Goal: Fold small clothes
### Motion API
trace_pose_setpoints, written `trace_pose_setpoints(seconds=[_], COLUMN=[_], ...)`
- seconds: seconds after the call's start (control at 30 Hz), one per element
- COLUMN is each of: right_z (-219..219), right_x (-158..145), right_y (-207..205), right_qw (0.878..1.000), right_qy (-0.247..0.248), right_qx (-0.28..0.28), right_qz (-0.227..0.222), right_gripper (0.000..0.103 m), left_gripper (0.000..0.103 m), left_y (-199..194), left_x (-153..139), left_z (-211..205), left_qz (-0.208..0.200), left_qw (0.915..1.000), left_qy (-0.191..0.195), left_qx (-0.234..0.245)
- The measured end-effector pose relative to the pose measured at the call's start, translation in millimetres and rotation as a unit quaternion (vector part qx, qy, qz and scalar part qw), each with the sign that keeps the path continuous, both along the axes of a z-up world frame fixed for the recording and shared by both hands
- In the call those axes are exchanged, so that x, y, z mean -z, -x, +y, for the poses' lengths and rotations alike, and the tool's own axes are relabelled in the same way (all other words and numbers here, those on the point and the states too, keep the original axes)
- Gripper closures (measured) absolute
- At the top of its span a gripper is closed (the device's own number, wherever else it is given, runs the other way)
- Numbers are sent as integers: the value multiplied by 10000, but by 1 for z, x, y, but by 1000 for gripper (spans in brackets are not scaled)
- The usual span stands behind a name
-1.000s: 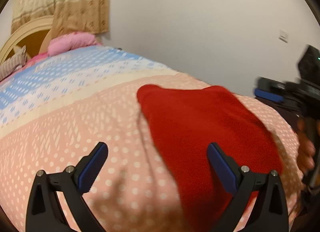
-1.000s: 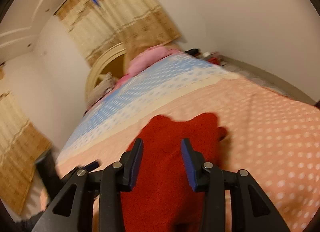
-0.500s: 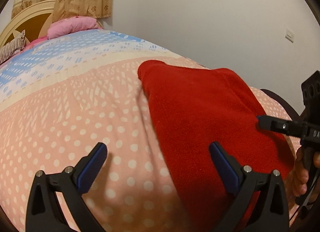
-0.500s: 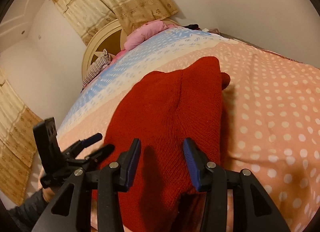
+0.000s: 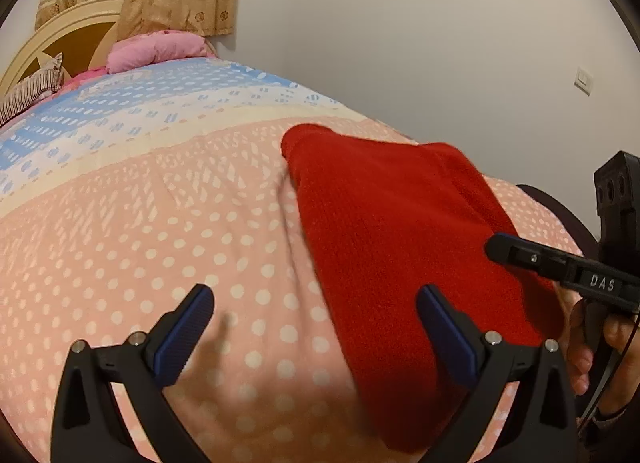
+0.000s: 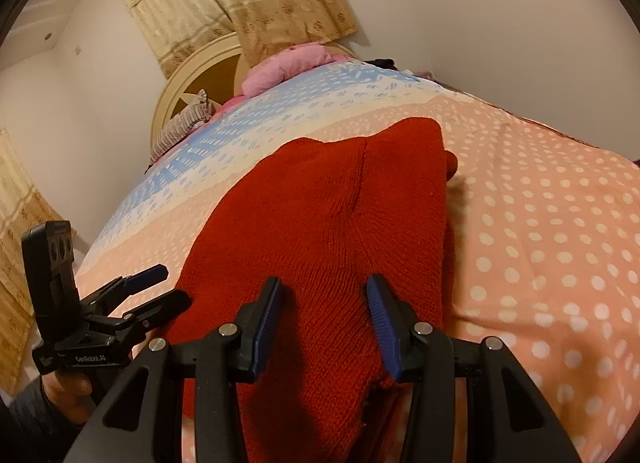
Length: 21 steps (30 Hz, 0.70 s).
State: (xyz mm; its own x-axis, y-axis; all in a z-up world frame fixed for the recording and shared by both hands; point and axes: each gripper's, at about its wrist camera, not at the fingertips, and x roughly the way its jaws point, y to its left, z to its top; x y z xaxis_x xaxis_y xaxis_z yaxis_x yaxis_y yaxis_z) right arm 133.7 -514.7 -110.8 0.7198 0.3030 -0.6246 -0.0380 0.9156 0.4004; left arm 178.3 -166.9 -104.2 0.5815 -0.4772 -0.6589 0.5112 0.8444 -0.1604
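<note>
red knit [image 5: 404, 247]: we see it flat on bed [image 5: 132, 231], near foot edge, long axis toward headboard [image 6: 188, 79]
left gripper [image 5: 316, 327]: wide open, empty
right gripper [image 6: 322, 321]: part open, over knit, empty

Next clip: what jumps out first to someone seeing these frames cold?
The red knitted garment dominates, lying on the pink polka-dot bedspread. The right gripper hangs open over its near end, and the left gripper, also open, straddles its left edge. A pink pillow sits by the headboard.
</note>
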Motion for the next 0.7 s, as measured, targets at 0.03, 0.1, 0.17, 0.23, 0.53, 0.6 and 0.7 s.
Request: trace_pose_setpoints(seconds=[0.03, 0.1, 0.17, 0.23, 0.53, 0.6, 0.7], right_z=[0, 2, 10, 18, 30, 30, 31], right_x=[-6, -20, -34, -48, -84, -86, -86], right_y=[5, 19, 35, 49, 86, 89, 92], right_qw=[10000, 9997, 9988, 9971, 9871, 9870, 9871], right_qy=[-23, 18, 249, 495, 966, 944, 923], right_qx=[67, 175, 229, 232, 530, 511, 500], right_qz=[-30, -188, -345, -530, -1158, -1194, -1208], right_gripper=[57, 51, 46, 46, 41, 41, 40], left_gripper=[0, 0, 0, 0, 0, 0, 0], left_y=[4, 15, 25, 37, 64, 64, 64], left_x=[-5, -17, -29, -41, -67, -69, -70], left_z=[2, 6, 10, 14, 20, 20, 20], left_qz=[-53, -248, -408, -546, -919, -961, -1005], left_qw=[10000, 9996, 9990, 9979, 9937, 9932, 9929], left_qy=[-2, 31, 122, 291, 550, 568, 566], left_qx=[25, 93, 147, 208, 327, 316, 297])
